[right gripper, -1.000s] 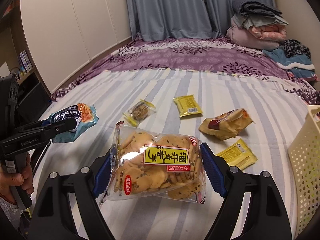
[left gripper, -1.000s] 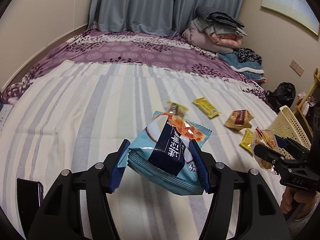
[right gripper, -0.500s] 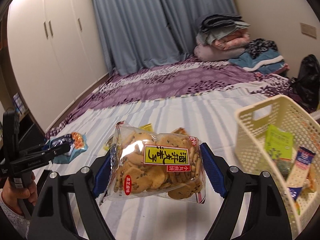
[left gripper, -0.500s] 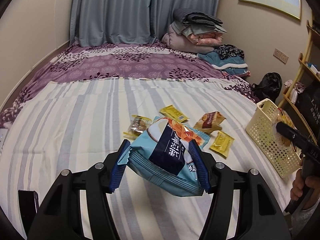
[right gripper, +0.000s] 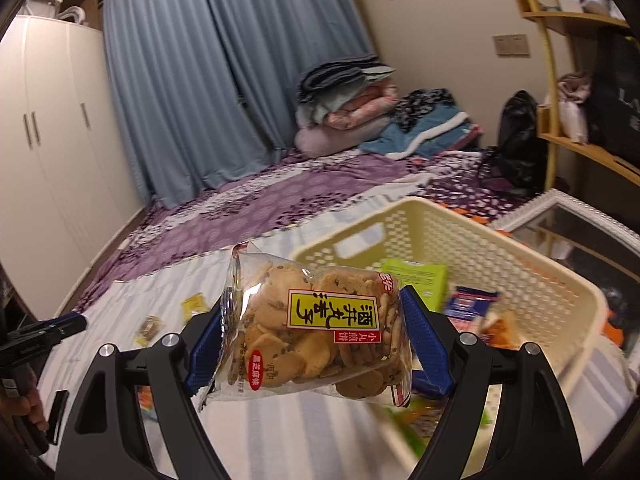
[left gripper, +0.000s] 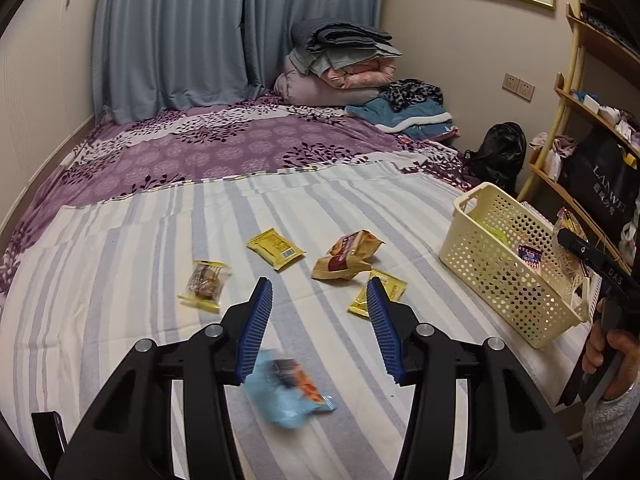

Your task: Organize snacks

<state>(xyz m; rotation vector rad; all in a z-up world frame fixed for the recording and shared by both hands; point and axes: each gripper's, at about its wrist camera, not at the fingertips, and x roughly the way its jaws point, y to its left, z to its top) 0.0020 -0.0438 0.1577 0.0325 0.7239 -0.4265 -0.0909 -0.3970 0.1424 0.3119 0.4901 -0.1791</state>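
Observation:
My left gripper hovers over the striped bed sheet; its jaws are closing with nothing between them. The light-blue snack packet lies blurred on the sheet just below its fingers. My right gripper is shut on a clear bag of round crackers with a yellow label, held at the near rim of the cream perforated basket. The basket holds a green box and a blue-and-white packet. Loose on the sheet lie a yellow packet, an orange-brown packet, a small yellow sachet and a clear cookie packet.
The basket stands at the bed's right edge, next to a wooden shelf and a black bag. Folded bedding is stacked at the far end by the curtains. A white wardrobe lines the left wall.
The light-blue packet has dropped out of my left gripper onto the sheet, and both hands have swung right. My right gripper has carried the cracker bag up to the basket.

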